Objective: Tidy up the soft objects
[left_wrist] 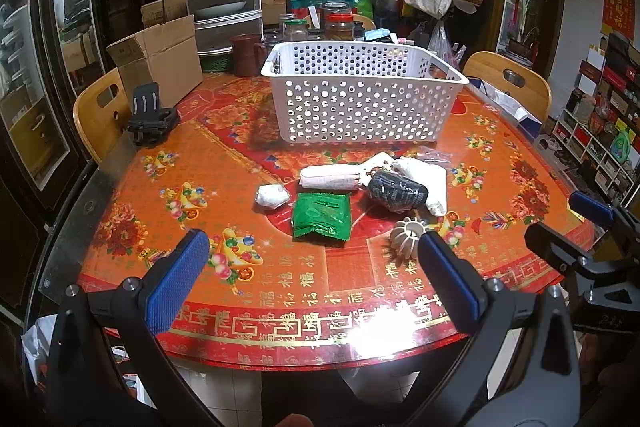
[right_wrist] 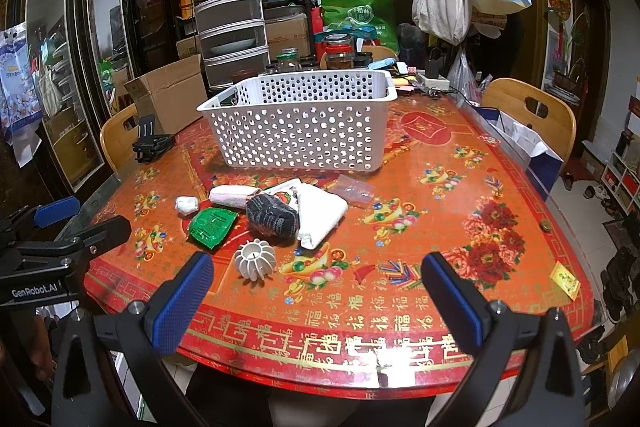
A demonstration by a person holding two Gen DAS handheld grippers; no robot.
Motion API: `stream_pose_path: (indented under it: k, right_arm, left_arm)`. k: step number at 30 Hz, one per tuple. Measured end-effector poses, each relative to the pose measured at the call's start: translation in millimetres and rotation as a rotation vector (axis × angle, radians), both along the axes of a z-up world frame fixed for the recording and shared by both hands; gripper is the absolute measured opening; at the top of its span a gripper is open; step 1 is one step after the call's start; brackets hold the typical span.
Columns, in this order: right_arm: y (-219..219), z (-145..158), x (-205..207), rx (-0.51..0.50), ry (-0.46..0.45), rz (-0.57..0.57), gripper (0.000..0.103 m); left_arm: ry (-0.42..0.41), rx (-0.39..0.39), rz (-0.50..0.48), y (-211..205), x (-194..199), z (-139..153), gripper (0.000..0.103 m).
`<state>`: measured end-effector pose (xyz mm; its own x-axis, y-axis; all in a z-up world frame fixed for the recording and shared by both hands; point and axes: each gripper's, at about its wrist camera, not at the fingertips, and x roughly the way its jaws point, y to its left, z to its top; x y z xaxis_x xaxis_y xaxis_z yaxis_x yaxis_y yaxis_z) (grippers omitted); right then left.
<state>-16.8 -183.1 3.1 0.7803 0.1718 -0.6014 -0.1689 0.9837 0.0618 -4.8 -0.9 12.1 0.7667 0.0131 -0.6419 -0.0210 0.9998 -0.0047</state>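
Both claws, left gripper (left_wrist: 314, 267) and right gripper (right_wrist: 316, 287), hang released and empty at the table's near edge. Nothing is picked yet; soft items like the green packet (left_wrist: 321, 215) lie before the white basket (left_wrist: 360, 99), awaiting a reach forward.

From my seat: white perforated basket (left_wrist: 360, 95) at twelve o'clock; green packet (left_wrist: 321, 215), dark bundle (left_wrist: 397, 191), white folded cloth (left_wrist: 428, 183), rolled towel (left_wrist: 332, 177) and small white wad (left_wrist: 272, 197) clustered just before it.
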Motion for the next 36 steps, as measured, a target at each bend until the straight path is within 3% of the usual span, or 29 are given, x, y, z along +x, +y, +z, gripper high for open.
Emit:
stream_pose_path:
  k: [7, 11, 14, 19, 26, 33, 36]
  right_arm:
    - [-3.0, -10.7, 4.0, 0.019, 0.005, 0.008, 0.103]
    - [-8.0, -20.8, 10.6, 0.066, -0.024, 0.021, 0.103]
    - [-7.2, -32.3, 20.4, 0.077, 0.010, 0.049, 0.103]
    - [6.5, -50.5, 35.1, 0.058, 0.078, 0.085, 0.103]
    - [18.8, -73.9, 54.4, 0.075, 0.163, 0.137, 0.103]
    - [28.0, -80.0, 63.3, 0.076, 0.180, 0.161, 0.099]
    - [34.5, -82.1, 65.8, 0.071, 0.187, 0.185, 0.093]
  left_arm:
    - [-0.048, -0.022, -0.005, 6.3, 9.5, -2.9, 0.103]
    - [0.005, -0.035, 0.007, 16.9, 30.8, -20.0, 0.103]
    - [0.065, -0.020, 0.017, 23.4, 49.8, -39.4, 0.103]
    - [0.094, -0.089, -0.004, 39.4, 67.5, -60.6, 0.103]
    - [0.126, -0.058, -0.073, 24.5, 85.7, -79.9, 0.103]
    - [0.159, -0.055, -0.090, 16.9, 103.7, -95.0, 0.090]
    - [0.169, -0.060, -0.099, 16.6, 107.7, -99.4, 0.087]
